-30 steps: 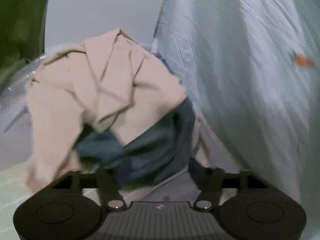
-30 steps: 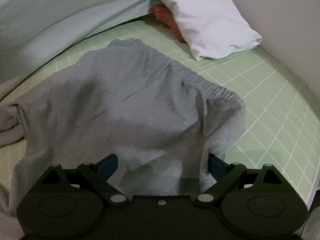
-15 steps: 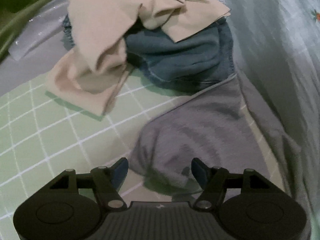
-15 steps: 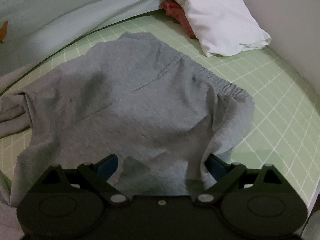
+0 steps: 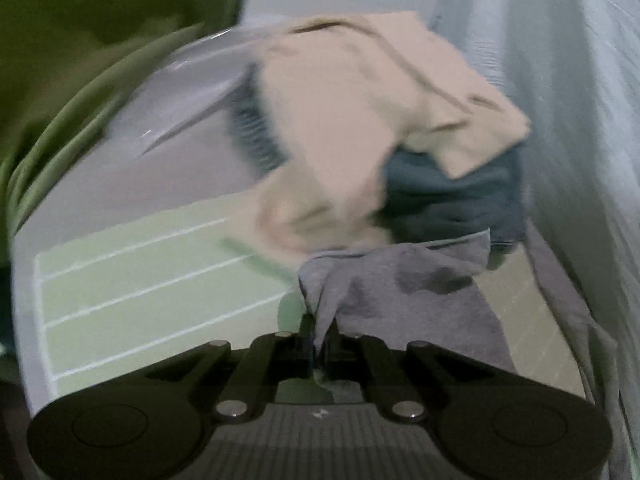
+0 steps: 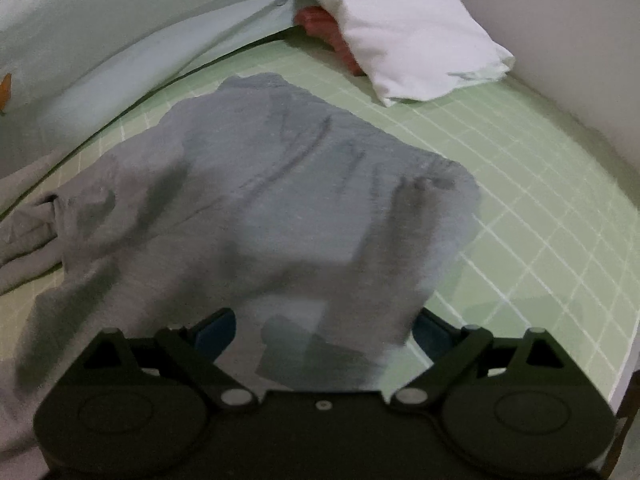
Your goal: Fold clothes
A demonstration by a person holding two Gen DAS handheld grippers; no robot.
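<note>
With its jaws drawn together low in the left wrist view, the left hand-held gripper (image 5: 320, 340) is clamped on a bunched corner of the grey garment (image 5: 400, 292), which rises in a pinched peak from the fingertips and spreads away to the right. Just beyond that corner lies the green gridded mat (image 5: 140, 280) on the pale worktop (image 5: 120, 184). Farther off, a beige garment (image 5: 352, 120) is heaped over a dark blue garment (image 5: 452, 192), both blurred; a light blue cloth (image 5: 560, 100) hangs along the right edge.

In the right wrist view, the right hand-held gripper (image 6: 324, 328) points forward and slightly down with its jaws spread wide apart, blue pads (image 6: 216, 326) showing on either side, and the grey garment (image 6: 280, 200) draped across the gap between them. Whether the pads touch the fabric cannot be told. The garment lies crumpled over the mat (image 6: 520, 200), its gathered waistband towards the right. Beyond it, a white folded cloth (image 6: 400, 36) rests over a red item (image 6: 324, 24) beside the light blue cloth (image 6: 120, 28).
</note>
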